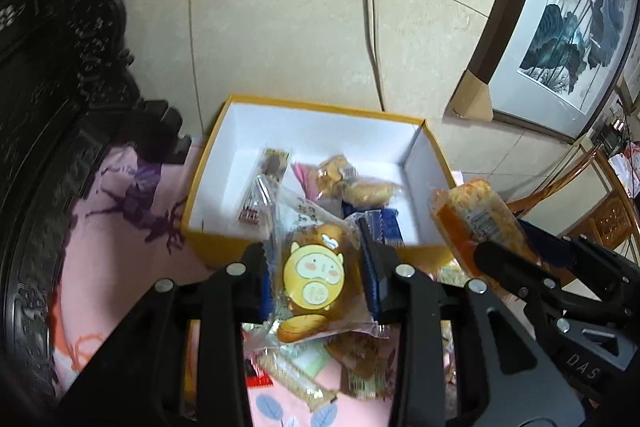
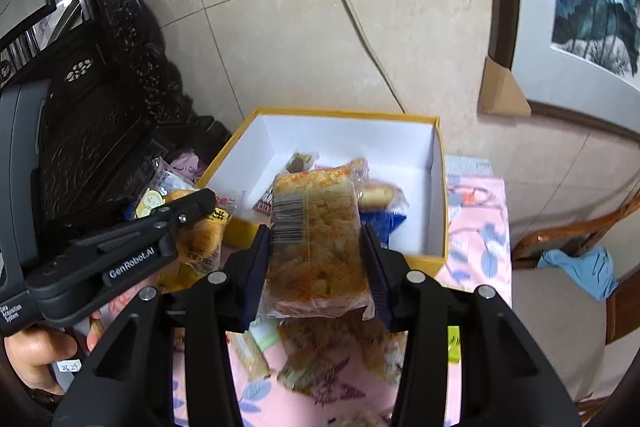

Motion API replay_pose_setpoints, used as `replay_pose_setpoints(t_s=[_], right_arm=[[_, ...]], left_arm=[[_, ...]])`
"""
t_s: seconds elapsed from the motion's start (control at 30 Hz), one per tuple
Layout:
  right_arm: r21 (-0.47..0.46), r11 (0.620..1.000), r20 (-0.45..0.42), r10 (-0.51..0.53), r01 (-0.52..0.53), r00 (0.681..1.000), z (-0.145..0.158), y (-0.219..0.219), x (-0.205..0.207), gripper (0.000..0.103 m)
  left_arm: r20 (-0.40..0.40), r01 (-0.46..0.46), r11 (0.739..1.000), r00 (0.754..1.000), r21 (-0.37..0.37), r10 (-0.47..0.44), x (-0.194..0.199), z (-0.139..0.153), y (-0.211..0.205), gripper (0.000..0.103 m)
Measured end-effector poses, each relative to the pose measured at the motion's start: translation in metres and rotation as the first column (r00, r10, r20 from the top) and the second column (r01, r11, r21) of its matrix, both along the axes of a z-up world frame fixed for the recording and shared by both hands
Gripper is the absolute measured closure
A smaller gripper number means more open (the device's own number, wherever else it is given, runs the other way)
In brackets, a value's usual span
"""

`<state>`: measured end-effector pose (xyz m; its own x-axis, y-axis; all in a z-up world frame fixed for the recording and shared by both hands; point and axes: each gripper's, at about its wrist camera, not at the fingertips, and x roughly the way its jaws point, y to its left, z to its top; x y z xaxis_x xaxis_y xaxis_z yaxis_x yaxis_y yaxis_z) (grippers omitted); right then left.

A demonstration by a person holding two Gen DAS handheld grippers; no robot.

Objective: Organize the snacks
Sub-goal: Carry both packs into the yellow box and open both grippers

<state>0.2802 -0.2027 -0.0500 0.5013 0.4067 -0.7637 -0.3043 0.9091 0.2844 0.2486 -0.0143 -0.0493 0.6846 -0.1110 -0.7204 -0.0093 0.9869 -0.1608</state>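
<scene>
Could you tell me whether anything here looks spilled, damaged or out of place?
Nothing looks damaged. Several wrapped snacks lie loose on the pink cloth outside the yellow box, simply not yet sorted.

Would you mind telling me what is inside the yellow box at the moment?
The yellow box holds a striped stick packet, small golden cakes, something pink and a blue packet. The held snacks hide its near part, so anything beneath cannot be seen.
</scene>
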Motion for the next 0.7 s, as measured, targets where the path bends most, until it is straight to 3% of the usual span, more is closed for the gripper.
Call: replay_pose_setpoints(t_s=[0.3, 0.37, 0.4, 0.43, 0.5, 0.63, 0.67, 0.7], right_arm=[[-0.006, 1.000, 0.018, -0.005, 0.005, 1.000, -0.002, 0.018, 0.064, 0.057], [-0.012, 1.000, -0.026, 0.000, 0.000, 1.000, -0.010, 0.025, 0.086, 0.055], [-0.026, 1.000, -0.047, -0.014, 0.013, 0.999, -0.016, 0.026, 0.095, 0.052], [-0.033, 0.999, -0.050, -0.024, 0.023, 0.998, -0.019, 0.026, 0.099, 0.051], [-0.032, 0.999, -0.050, -0.034, 0.032, 0.998, -0.021, 0.023, 0.102, 0.050], [-0.033, 0.999, -0.092, -0.016, 0.013, 0.996, -0.029, 0.015, 0.094, 0.050], [-0.024, 1.000, -0.108, -0.005, 0.002, 0.994, -0.030, 0.012, 0.088, 0.046], [-0.017, 1.000, -0.124, 0.009, -0.011, 0.992, -0.032, 0.007, 0.077, 0.034]], left_arm=[[-0.020, -0.004, 1.000, 1.000, 0.023, 0.005, 0.076, 0.006, 0.014, 0.066], [-0.054, -0.017, 1.000, 0.998, 0.026, 0.018, 0.093, 0.005, 0.019, 0.048], [-0.059, -0.037, 0.999, 0.998, 0.033, 0.039, 0.098, 0.006, 0.023, 0.020], [-0.038, -0.072, 0.996, 0.997, 0.049, 0.074, 0.100, 0.009, 0.029, 0.013], [-0.006, -0.090, 0.995, 0.996, 0.044, 0.090, 0.097, 0.013, 0.038, 0.012], [-0.037, -0.130, 0.992, 0.991, -0.005, 0.130, 0.086, 0.011, 0.061, 0.012], [-0.040, -0.137, 0.990, 0.990, -0.019, 0.136, 0.080, 0.011, 0.065, 0.012], [-0.038, -0.145, 0.989, 0.989, -0.033, 0.144, 0.071, 0.011, 0.068, 0.012]])
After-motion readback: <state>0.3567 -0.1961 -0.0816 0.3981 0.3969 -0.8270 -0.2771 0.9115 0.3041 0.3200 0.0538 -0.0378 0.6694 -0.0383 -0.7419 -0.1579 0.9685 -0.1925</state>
